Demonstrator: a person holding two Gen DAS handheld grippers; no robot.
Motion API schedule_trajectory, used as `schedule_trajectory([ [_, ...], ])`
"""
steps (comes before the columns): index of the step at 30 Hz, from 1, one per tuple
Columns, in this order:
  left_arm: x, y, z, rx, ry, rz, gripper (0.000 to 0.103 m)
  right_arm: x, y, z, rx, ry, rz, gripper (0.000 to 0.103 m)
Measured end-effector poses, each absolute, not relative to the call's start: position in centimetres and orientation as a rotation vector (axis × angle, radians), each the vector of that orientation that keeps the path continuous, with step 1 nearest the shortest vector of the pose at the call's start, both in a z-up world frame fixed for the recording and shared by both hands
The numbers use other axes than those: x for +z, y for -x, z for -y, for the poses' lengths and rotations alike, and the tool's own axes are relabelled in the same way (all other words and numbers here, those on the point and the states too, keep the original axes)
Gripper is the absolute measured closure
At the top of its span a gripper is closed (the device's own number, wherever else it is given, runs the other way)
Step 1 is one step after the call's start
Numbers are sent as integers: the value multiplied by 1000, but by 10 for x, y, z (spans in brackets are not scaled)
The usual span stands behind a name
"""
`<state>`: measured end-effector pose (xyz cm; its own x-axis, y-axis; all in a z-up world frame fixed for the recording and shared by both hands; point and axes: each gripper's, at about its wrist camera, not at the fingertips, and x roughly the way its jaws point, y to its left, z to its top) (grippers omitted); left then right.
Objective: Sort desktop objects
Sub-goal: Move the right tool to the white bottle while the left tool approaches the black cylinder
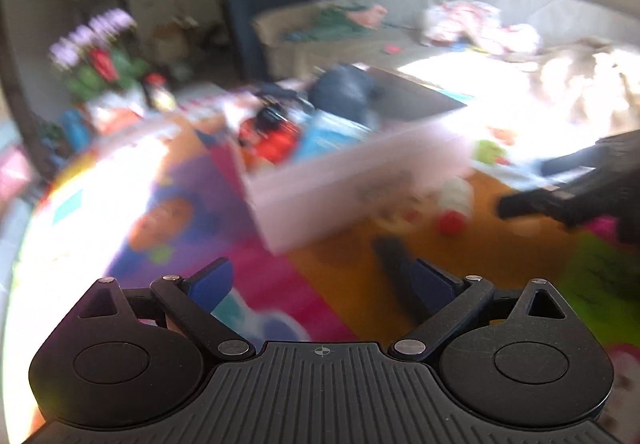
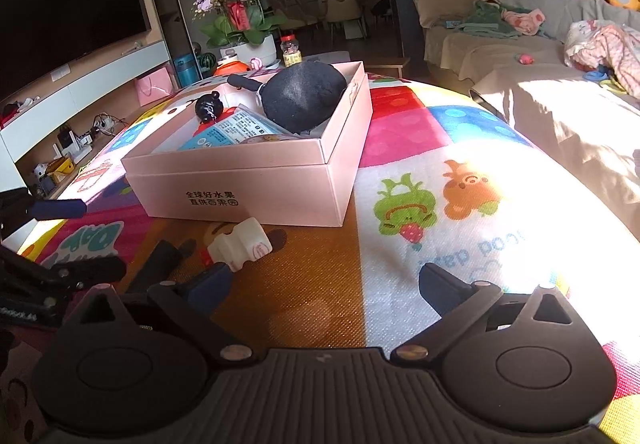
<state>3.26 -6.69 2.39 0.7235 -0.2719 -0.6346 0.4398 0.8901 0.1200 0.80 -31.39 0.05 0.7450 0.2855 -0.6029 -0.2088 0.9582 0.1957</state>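
A pink cardboard box (image 2: 256, 184) stands on the colourful play mat; it holds a black plush (image 2: 302, 94), a blue packet (image 2: 228, 130) and a small black ball toy (image 2: 209, 107). A small white bottle with a red cap (image 2: 240, 244) lies on the mat just in front of the box; it shows blurred in the left wrist view (image 1: 454, 206). My right gripper (image 2: 324, 280) is open and empty, just behind the bottle. My left gripper (image 1: 316, 276) is open and empty, in front of the box (image 1: 352, 180). The left view is motion-blurred.
A flat black object (image 2: 154, 266) lies left of the bottle. A sofa (image 2: 560, 104) with clothes and toys stands on the right. A flower pot (image 2: 244, 24) and a TV unit (image 2: 80, 84) stand behind and left. The right gripper shows at the left view's right edge (image 1: 560, 196).
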Motion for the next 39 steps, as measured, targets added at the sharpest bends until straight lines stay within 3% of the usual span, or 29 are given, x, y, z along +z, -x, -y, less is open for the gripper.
schedule_trajectory([
  [7, 9, -9, 81, -606, -205, -744, 4, 0, -9, 313, 265, -114, -682, 2],
  [13, 18, -3, 91, -754, -130, -714, 4, 1, -8, 314, 247, -121, -678, 2],
  [18, 26, -4, 87, -673, -269, -600, 3, 0, -8, 316, 248, -134, -676, 2],
  [23, 14, -29, 101, -614, -240, -676, 3, 1, -8, 319, 239, -151, -670, 2],
  [25, 10, -27, 107, -611, -255, -684, 3, 1, -6, 316, 256, -131, -660, 7],
  [27, 8, -24, 107, -606, -269, -684, 3, 3, -4, 308, 303, -68, -659, 33],
  [29, 8, -19, 104, -593, -284, -676, 3, 3, -4, 295, 356, 27, -669, 49],
  [35, 4, -15, 100, -580, -260, -698, 3, 2, -12, 274, 402, 103, -672, 52],
  [38, 2, -16, 102, -562, -256, -703, 3, 3, -15, 265, 401, 128, -672, 73],
  [39, 1, -15, 103, -557, -259, -702, 3, 4, -16, 263, 400, 136, -677, 75],
])
